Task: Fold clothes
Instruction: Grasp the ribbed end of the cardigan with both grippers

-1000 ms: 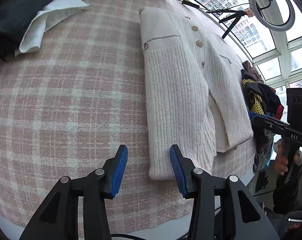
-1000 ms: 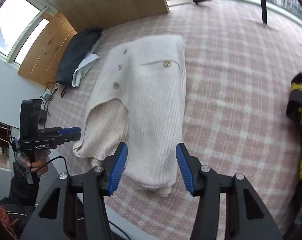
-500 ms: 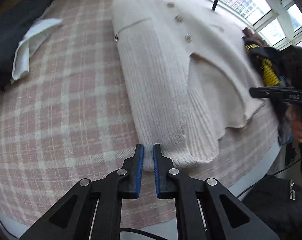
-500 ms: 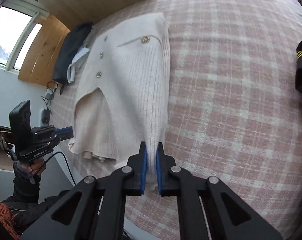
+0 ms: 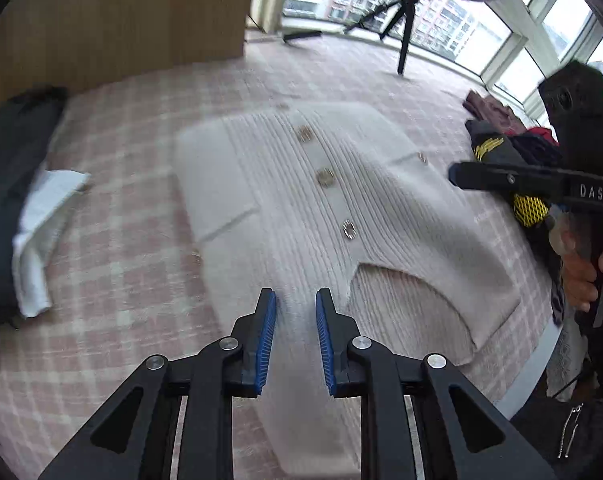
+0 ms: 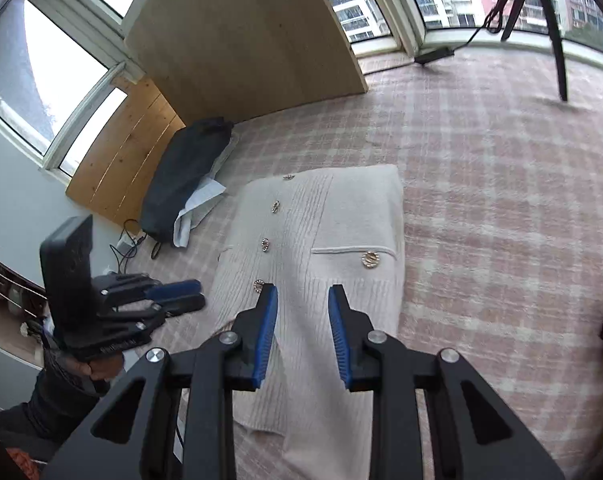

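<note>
— Cream ribbed knit: the cardigan (image 5: 313, 200) lies buttoned-side up on the pink plaid cover (image 5: 113, 272), near its front edge. How does it differ from a second ago?

— Back then both sleeves lay folded down the front and the grippers hung wide above them. Half a second ago each pair of jaws had nearly closed at a sleeve's near end. Now the left gripper (image 5: 295, 336) has a strip of the knit running up between its blue pads, and its jaws are opening again.

— And the other side?

— The right gripper (image 6: 303, 332) shows the same: fabric between its pads, jaws opening. Whether either pair presses on the cloth I cannot tell.

— Anything else moved?

— The dark garment (image 6: 185, 168) at far left and the pile of clothes (image 5: 513, 152) at right lie as before.
</note>
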